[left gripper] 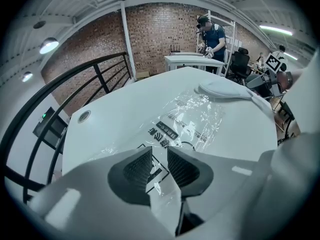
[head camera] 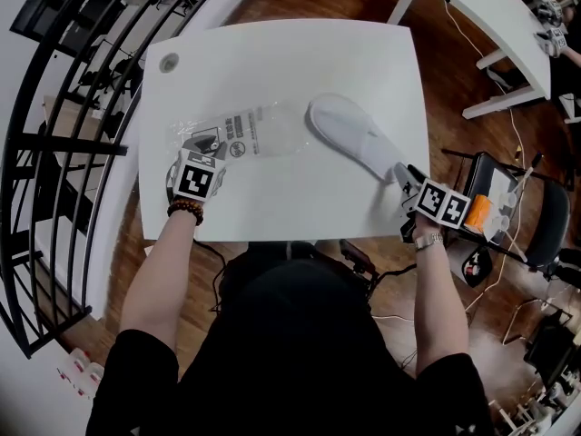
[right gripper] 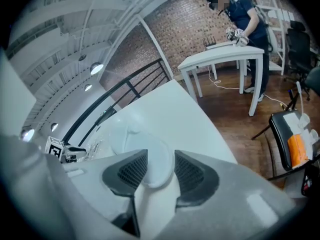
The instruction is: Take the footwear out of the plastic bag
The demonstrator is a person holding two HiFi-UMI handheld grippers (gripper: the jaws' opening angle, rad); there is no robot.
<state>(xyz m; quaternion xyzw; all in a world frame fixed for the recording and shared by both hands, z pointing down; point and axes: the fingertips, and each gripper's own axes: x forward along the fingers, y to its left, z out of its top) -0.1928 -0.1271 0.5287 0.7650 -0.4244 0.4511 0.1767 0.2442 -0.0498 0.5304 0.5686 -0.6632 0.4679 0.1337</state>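
The white slipper (head camera: 349,134) lay flat on the table (head camera: 272,53), right of centre, its toe just at the mouth of the plastic bag (head camera: 254,134). Its long axis ran from 10 o'clock to 4 o'clock in the head view, toe toward 10, heel toward 4.

The right gripper (right gripper: 160,171) was released, with the heel loose between its jaws. The left gripper (left gripper: 159,166) was also released, with the bag's edge slack between its pads.

Risks: a nudge toward 4 o'clock could have slid the heel off the table's edge, and the unpinned bag could have dragged along with the toe.
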